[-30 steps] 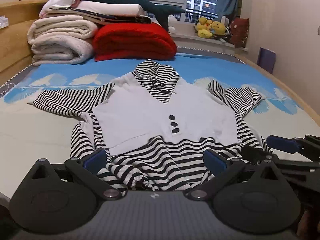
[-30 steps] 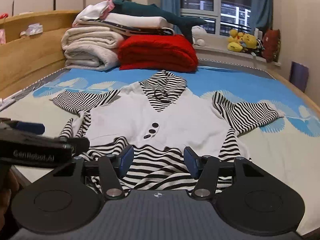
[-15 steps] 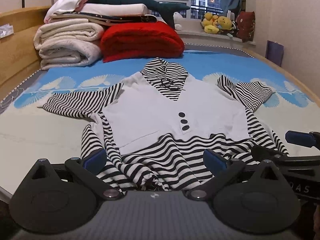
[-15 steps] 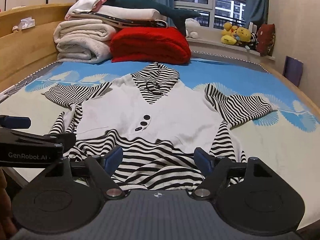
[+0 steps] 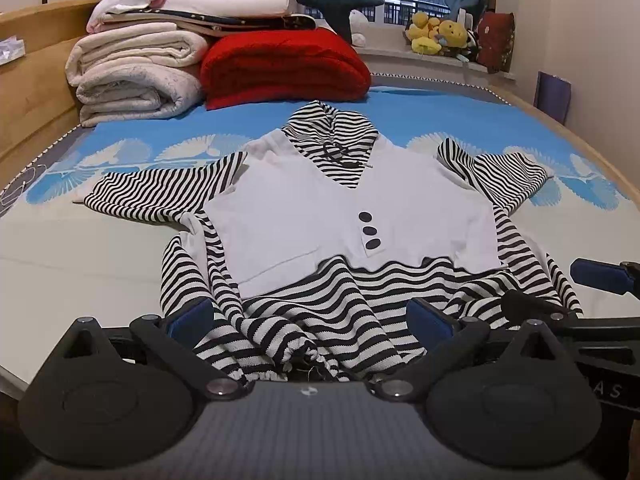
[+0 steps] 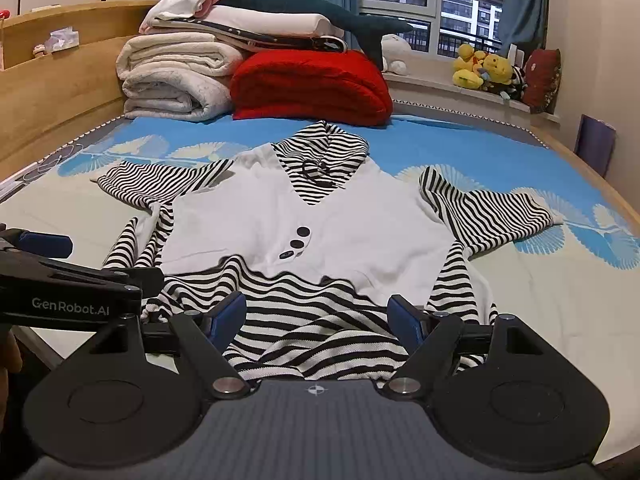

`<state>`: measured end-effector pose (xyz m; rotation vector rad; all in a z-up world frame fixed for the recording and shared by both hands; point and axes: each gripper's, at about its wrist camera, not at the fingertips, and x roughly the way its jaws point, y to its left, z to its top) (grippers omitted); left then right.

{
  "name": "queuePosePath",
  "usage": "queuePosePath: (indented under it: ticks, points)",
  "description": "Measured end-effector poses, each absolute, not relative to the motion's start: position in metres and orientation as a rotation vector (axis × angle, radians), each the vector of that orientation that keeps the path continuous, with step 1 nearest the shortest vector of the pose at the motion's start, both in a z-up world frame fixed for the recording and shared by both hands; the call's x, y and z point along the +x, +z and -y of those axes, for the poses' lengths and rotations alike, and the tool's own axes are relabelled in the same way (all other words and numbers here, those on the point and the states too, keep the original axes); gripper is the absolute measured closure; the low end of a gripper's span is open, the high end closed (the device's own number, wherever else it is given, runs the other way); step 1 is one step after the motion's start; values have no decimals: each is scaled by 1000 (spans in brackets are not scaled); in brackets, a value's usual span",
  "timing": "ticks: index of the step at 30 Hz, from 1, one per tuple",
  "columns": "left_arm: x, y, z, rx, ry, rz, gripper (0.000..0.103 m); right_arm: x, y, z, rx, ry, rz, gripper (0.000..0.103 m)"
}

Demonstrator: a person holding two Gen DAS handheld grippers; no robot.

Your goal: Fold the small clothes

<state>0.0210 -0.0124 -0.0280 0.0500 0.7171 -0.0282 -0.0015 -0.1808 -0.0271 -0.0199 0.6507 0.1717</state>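
A small hooded top (image 5: 352,208) lies face up on the bed, with a white front, three dark buttons, and black-and-white striped hood, sleeves and hem. Its sleeves spread left and right, and its bunched hem points toward me. My left gripper (image 5: 308,316) stands open over the left part of the hem, striped cloth lying loose between its blue pads (image 5: 188,318). In the right wrist view the same top (image 6: 340,220) shows, and my right gripper (image 6: 316,312) is open wide over the hem's right part. Each gripper shows at the edge of the other's view.
Folded white blankets (image 5: 136,76) and a red blanket (image 5: 280,68) are stacked at the far end of the bed, under a dark plush shark. A wooden bed frame (image 5: 28,92) runs along the left. Plush toys (image 5: 440,34) sit on the windowsill. The bedsheet (image 5: 80,248) surrounds the top.
The right gripper's jaws have spread wider above the hem. The left gripper's jaws stay as they were. Both views have tilted slightly.
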Motion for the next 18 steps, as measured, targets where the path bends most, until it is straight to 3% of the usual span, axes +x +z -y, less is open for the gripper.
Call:
queuePosePath:
  ticks: [18]
  points:
    - [25,-29,14,29,-68,-734,1,2,-30,189,-1,148,-647,24]
